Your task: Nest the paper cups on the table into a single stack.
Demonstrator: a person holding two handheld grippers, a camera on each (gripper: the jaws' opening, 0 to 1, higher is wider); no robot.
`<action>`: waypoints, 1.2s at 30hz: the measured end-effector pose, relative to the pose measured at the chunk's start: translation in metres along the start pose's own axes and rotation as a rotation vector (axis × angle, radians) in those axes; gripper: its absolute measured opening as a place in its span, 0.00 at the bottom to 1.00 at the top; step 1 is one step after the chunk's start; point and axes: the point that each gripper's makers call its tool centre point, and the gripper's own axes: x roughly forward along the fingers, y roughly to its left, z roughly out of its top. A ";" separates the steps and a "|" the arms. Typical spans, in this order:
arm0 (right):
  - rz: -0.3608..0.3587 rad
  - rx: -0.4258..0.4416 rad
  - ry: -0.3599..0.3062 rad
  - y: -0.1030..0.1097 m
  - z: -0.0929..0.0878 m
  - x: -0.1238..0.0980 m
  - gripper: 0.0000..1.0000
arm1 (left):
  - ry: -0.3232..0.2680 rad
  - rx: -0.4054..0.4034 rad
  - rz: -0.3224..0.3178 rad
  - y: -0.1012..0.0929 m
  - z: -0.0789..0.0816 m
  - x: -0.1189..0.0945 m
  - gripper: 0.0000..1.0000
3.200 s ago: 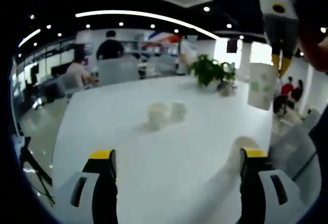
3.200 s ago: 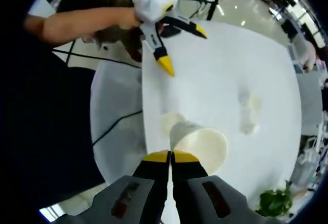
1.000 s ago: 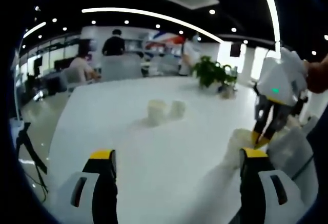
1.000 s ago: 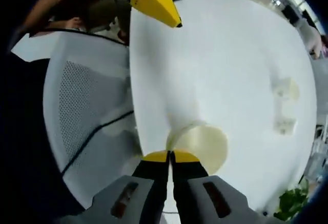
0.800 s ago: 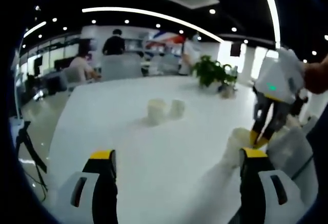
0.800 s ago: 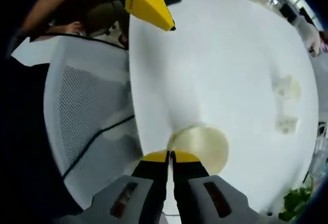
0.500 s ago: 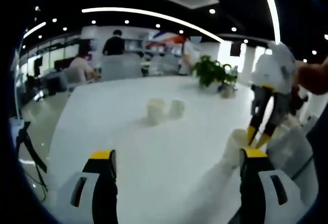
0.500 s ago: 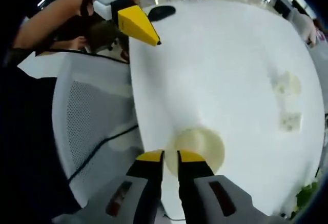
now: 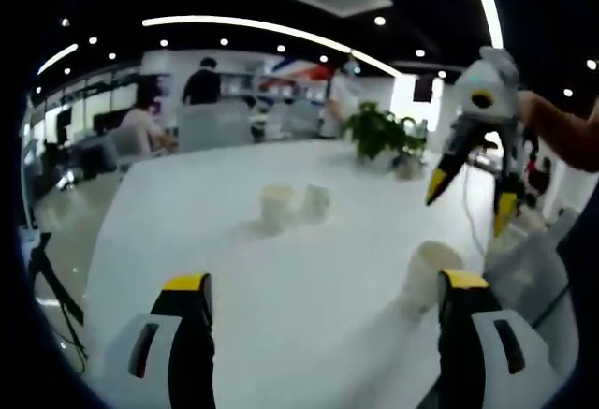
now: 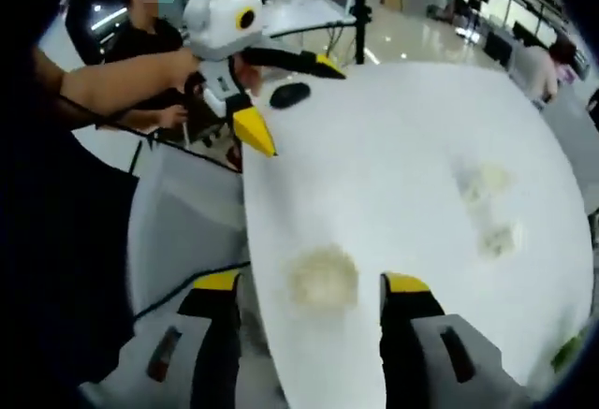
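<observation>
The right claw (image 10: 316,289) is spread wide and holds nothing; a paper cup (image 10: 323,278) stands upright on the white counter (image 10: 393,147) between its jaws, near the counter's edge. The left claw (image 9: 323,287) is likewise spread wide and empty, hovering above the counter. Further out, well apart from the near cup, two more paper cups (image 9: 290,206) sit just beside each other — whether they touch cannot be resolved in the blur. Progress: no nesting is evident; three cups appear separate, so the stack remains to be built — both joins outstanding.
</observation>
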 end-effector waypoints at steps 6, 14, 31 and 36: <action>-0.099 0.089 -0.200 -0.034 0.004 -0.031 0.70 | -0.028 0.001 0.001 0.001 0.008 -0.001 0.98; -0.183 0.076 -0.417 -0.051 -0.001 -0.065 0.80 | -0.064 0.029 0.004 0.001 0.020 -0.003 0.98; -0.406 0.133 -0.683 -0.099 -0.054 -0.072 1.00 | -0.061 0.073 0.044 0.007 0.005 0.000 0.98; -0.448 0.190 -0.728 -0.103 -0.068 -0.075 1.00 | -0.083 0.094 0.039 0.004 0.001 0.001 0.98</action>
